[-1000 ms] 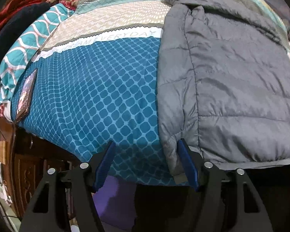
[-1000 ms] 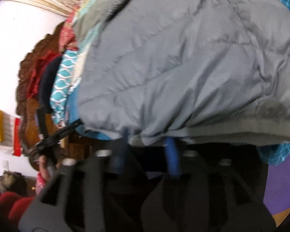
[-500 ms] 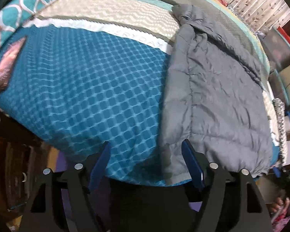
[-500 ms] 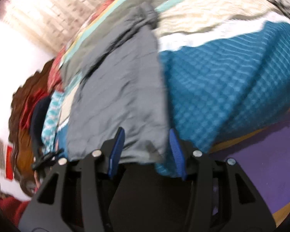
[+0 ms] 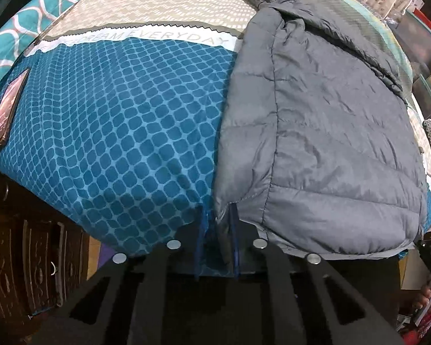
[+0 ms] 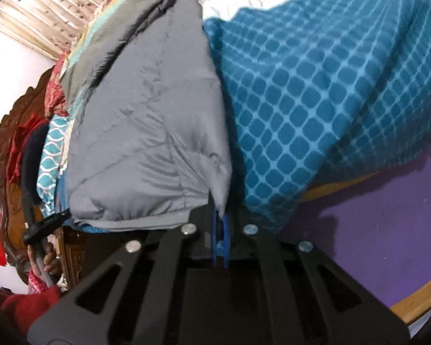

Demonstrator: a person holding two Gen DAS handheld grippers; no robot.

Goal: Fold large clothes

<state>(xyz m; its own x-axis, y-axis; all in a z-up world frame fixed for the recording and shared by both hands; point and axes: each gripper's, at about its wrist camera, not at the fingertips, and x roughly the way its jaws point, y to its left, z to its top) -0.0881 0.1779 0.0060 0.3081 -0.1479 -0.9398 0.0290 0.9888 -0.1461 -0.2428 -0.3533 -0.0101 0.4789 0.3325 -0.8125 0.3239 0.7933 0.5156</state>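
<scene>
A grey quilted puffer jacket (image 5: 324, 132) lies flat on the bed, its hem at the near bed edge and its collar at the far end. My left gripper (image 5: 217, 215) is shut on the jacket's near left hem corner. In the right wrist view the same jacket (image 6: 146, 132) lies left of centre, and my right gripper (image 6: 219, 215) is shut on its near right hem corner. Both blue-padded finger pairs pinch grey fabric.
The bed cover (image 5: 115, 132) is blue with a rounded-square pattern, with beige and white bands farther back. A phone (image 5: 5, 115) lies at the bed's left edge. A teal patterned pillow (image 5: 28, 20) sits far left. A purple floor mat (image 6: 373, 218) lies beside the bed.
Both grippers were open around the jacket's hem corners. Both have closed on the fabric, the left on the left corner and the right on the right corner.
</scene>
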